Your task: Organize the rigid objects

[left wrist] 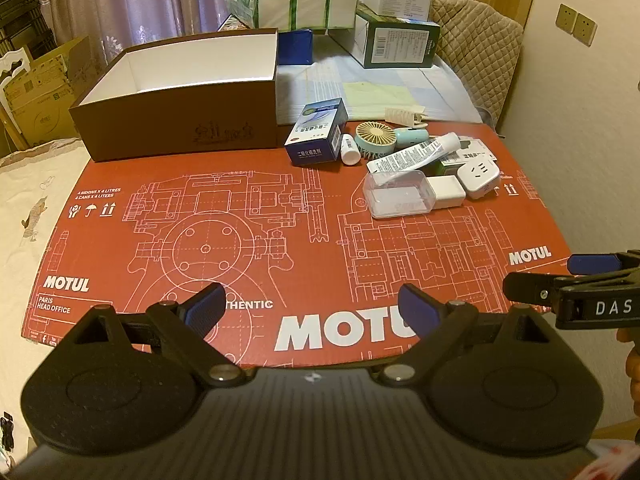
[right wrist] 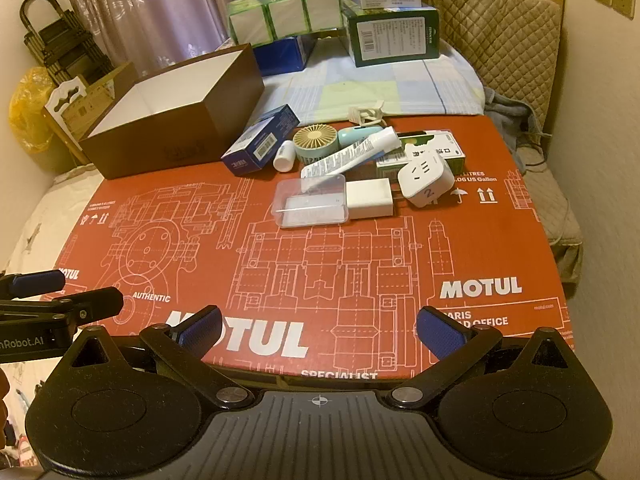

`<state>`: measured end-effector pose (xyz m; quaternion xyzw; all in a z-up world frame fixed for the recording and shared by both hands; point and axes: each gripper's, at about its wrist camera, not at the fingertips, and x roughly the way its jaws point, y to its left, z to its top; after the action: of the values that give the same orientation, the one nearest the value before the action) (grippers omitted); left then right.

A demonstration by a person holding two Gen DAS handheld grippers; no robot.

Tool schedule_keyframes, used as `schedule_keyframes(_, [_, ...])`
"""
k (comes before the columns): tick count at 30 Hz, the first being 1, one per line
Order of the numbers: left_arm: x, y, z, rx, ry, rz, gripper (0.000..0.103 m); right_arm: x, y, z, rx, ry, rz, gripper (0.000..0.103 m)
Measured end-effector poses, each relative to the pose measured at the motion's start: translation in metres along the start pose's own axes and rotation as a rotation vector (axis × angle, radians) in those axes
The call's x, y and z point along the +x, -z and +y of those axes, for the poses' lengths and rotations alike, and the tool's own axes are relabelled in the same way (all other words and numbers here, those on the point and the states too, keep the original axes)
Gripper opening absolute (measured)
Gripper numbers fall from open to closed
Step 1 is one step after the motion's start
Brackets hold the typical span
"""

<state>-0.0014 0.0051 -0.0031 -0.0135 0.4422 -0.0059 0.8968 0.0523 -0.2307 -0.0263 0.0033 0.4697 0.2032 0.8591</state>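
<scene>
- Both jaws stand wide apart with nothing between them: left gripper point(left wrist: 312, 308), right gripper point(right wrist: 318, 330), ribbed blue pads point(left wrist: 206, 308).
- Each tilts down over the red printed cardboard sheet point(right wrist: 320, 272).
- Clear plastic case point(right wrist: 310, 200), white charger block point(right wrist: 370, 199) and printed white tube point(right wrist: 352, 155) lie clustered beside the open brown cardboard box point(left wrist: 176, 128), whose floor is partly hidden.

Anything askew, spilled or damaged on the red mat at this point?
Nothing spilled or damaged. The white tube lies slanted across the pile, its flat end resting on the clear plastic case, and the small white bottle lies on its side. The brown box sits open and empty.
</scene>
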Motion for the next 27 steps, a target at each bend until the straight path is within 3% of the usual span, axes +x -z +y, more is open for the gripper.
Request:
schedule_keyframes(12, [0.009, -0.01, 0.008, 0.006, 0.008, 0.003, 0.091, 0.005, -0.003, 0.003, 0.0, 0.0, -0.001, 0.101])
schedule_keyframes(27, [0.018, -0.017, -0.011, 0.019, 0.004, 0.013, 0.091, 0.004, -0.008, -0.009, 0.004, -0.007, 0.006, 0.101])
